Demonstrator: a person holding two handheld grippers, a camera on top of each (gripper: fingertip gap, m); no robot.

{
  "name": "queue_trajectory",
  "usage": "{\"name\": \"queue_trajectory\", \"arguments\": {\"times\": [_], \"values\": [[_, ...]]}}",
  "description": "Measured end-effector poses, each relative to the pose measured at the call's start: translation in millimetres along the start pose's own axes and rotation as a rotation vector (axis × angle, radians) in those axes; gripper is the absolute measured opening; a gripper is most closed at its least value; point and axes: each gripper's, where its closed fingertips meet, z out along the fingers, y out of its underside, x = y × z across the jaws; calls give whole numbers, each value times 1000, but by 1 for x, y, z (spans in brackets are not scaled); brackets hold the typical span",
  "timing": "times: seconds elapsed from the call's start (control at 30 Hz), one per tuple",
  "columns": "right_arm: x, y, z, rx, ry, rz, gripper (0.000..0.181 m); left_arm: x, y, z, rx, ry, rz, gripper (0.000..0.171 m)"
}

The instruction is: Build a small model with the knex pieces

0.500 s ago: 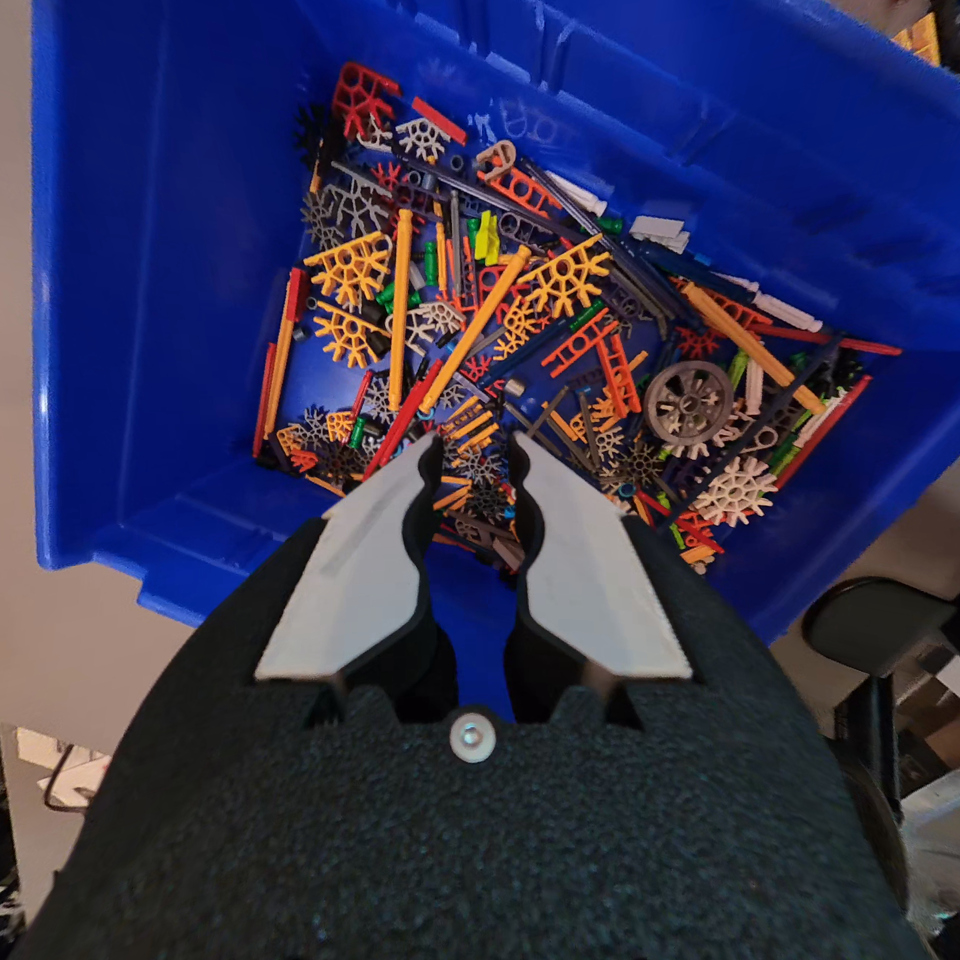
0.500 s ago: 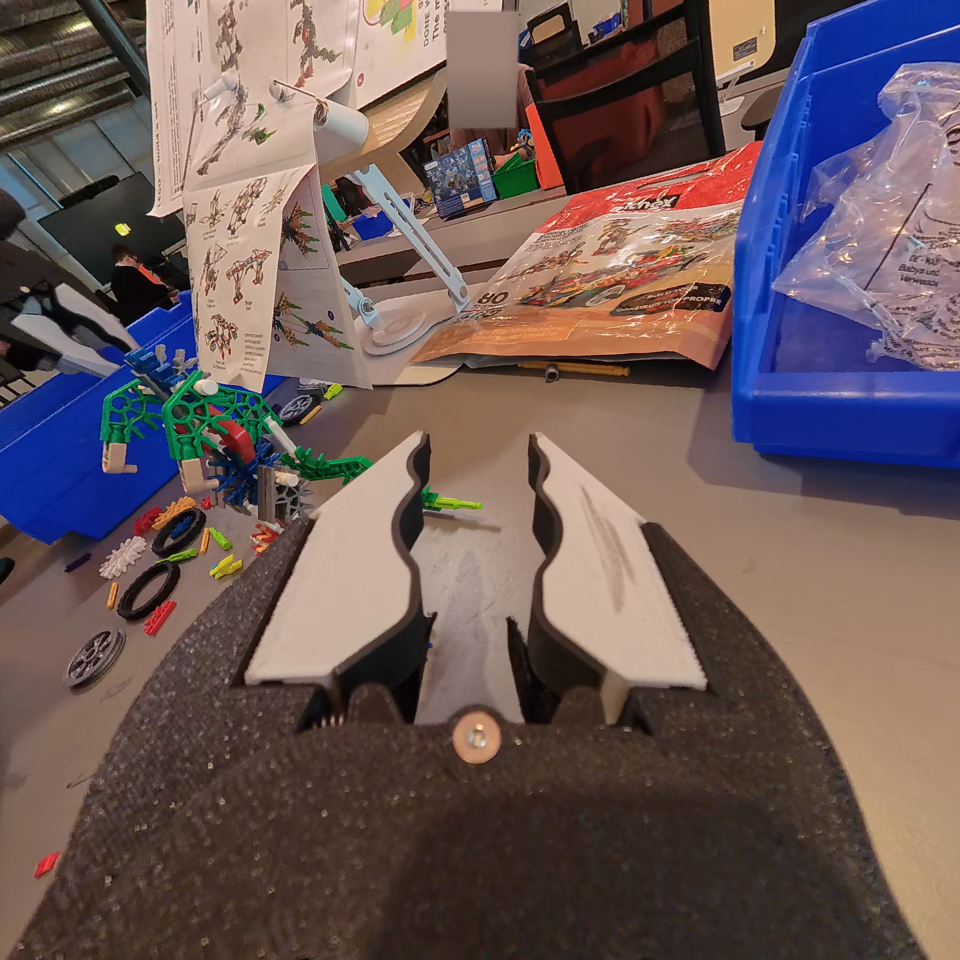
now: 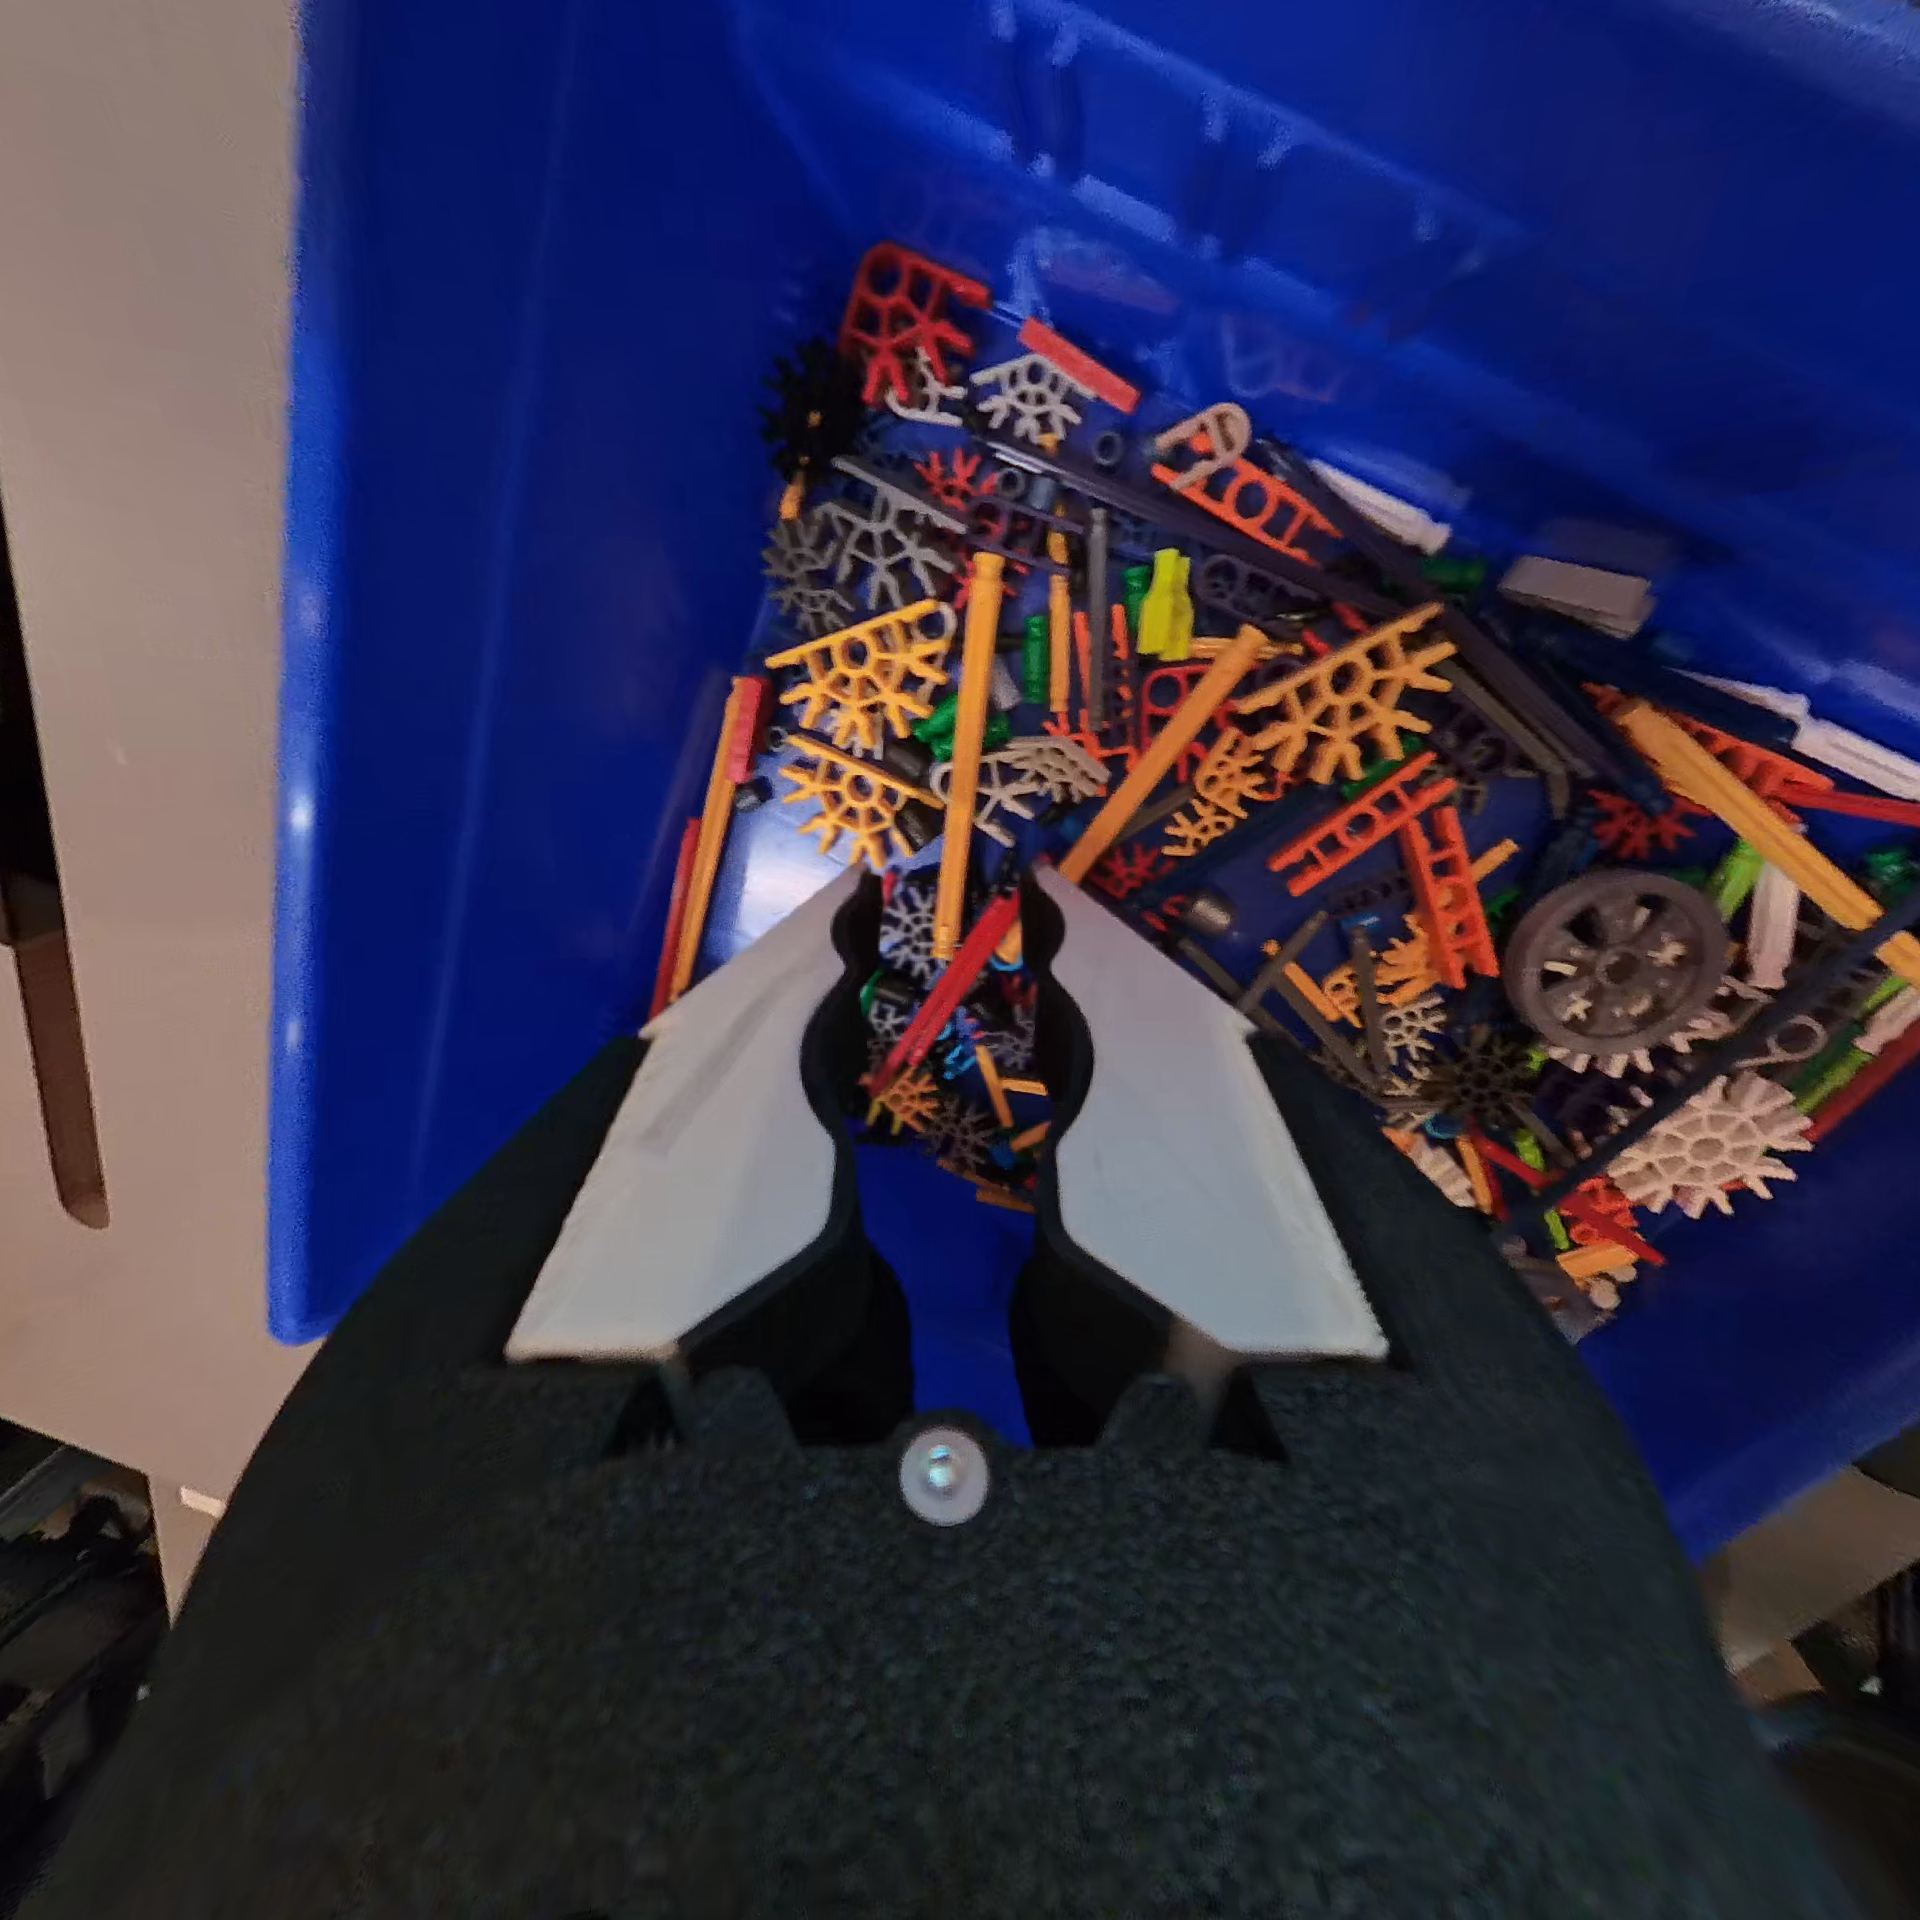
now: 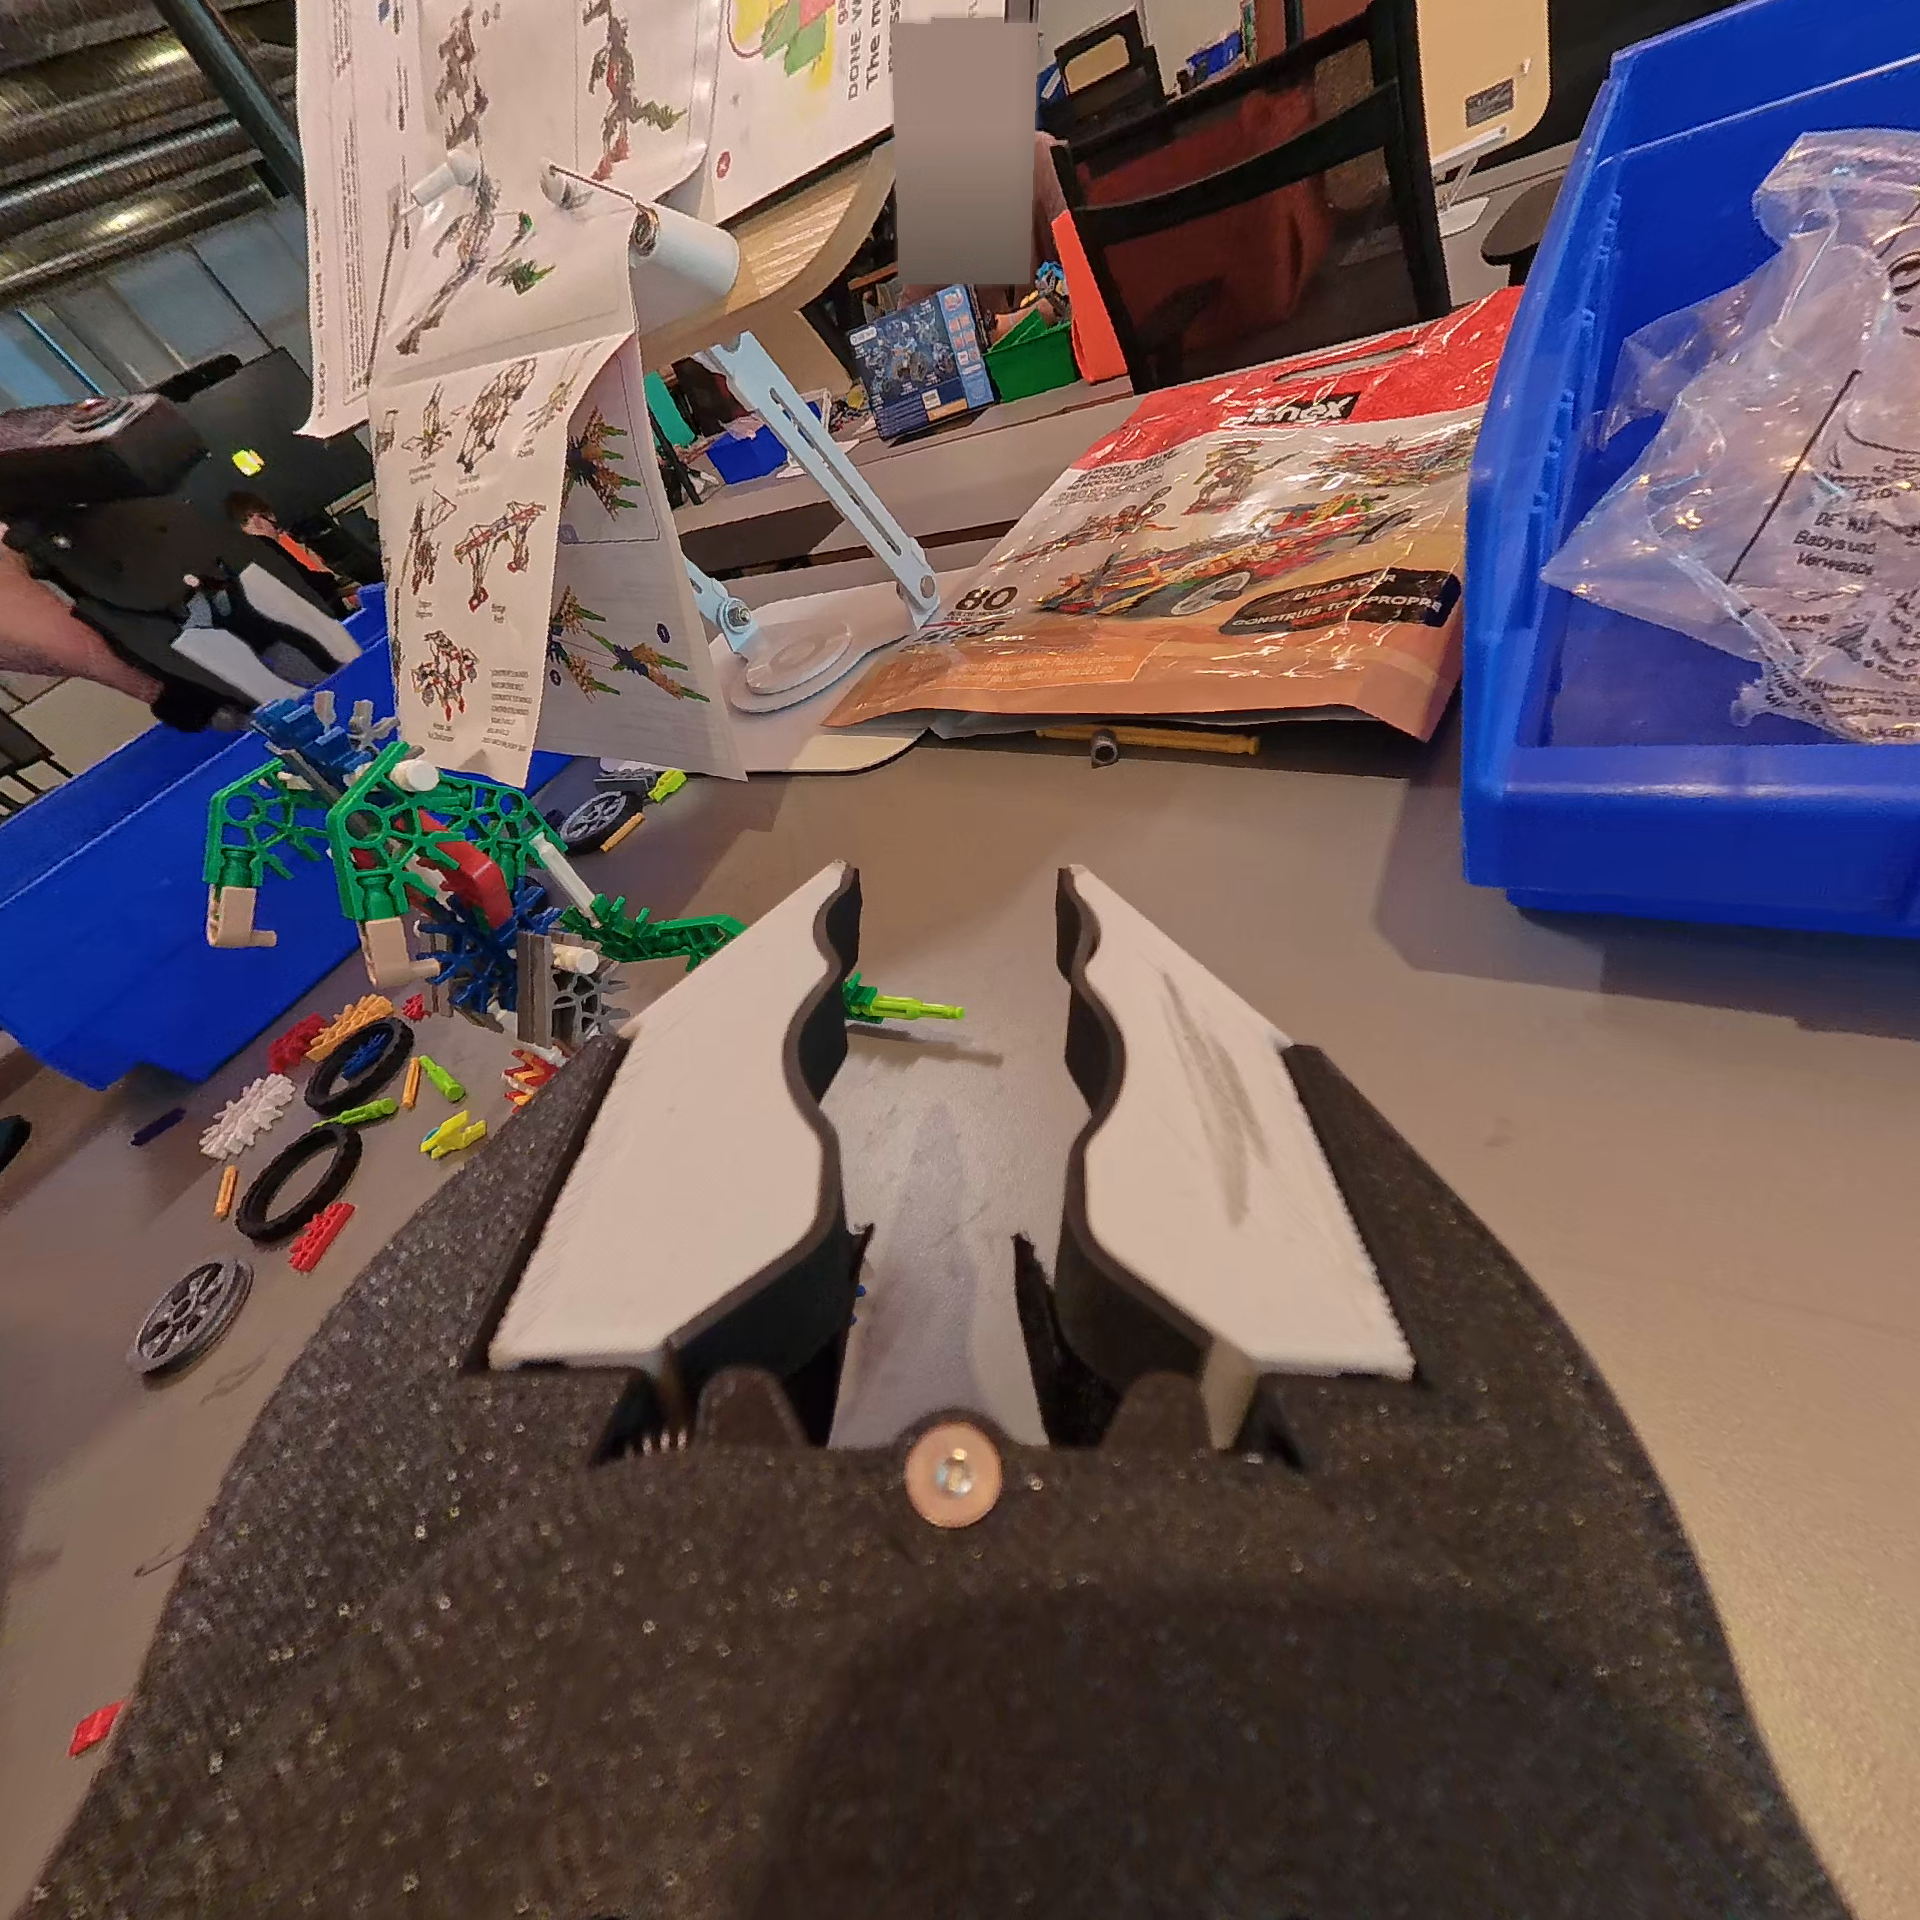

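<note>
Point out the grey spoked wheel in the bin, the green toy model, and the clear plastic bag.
grey spoked wheel (image 3: 1616,971), left wrist view, hub.
green toy model (image 4: 436,831), right wrist view, green lattice arch.
clear plastic bag (image 4: 1766,468), right wrist view, crinkled middle.

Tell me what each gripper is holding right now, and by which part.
Nothing is held. The left gripper is open above the loose pieces in the blue bin; the right gripper is open over the bare table.
</note>
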Motion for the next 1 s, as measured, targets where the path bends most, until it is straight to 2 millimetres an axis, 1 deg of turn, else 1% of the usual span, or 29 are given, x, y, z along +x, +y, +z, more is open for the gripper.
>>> {"name": "queue_trajectory", "arguments": {"times": [0.13, 0.2, 0.23, 0.33, 0.43, 0.6, 0.73, 0.83, 1.0], "values": [[0, 0, 0, 1, 1, 0, 37, -18, 1, -3, -4, -28, -19, 27], [0, -1, 0, 4, 0, 2, 37, -21, 4, -7, -16, -21, -24, 27], [0, -1, 0, 6, -1, 2, 37, -19, 7, -10, -27, 0, -28, 27], [0, -1, 0, 4, 0, 1, 38, -6, 16, -19, -71, 56, 3, 27], [0, 0, 0, 2, 1, 2, 38, 14, 23, -24, -91, 128, 30, 27], [1, 0, 1, -5, 4, 1, 38, 49, 35, -22, -134, 226, 77, 26], [1, 1, 1, -11, 8, 0, 37, 73, 40, -22, -137, 281, 84, 25], [1, 1, 2, -14, 10, 0, 37, 85, 48, -22, -158, 307, 83, 24], [1, 2, 2, -16, 14, -3, 37, 100, 64, -22, -219, 329, 92, 23]]}}
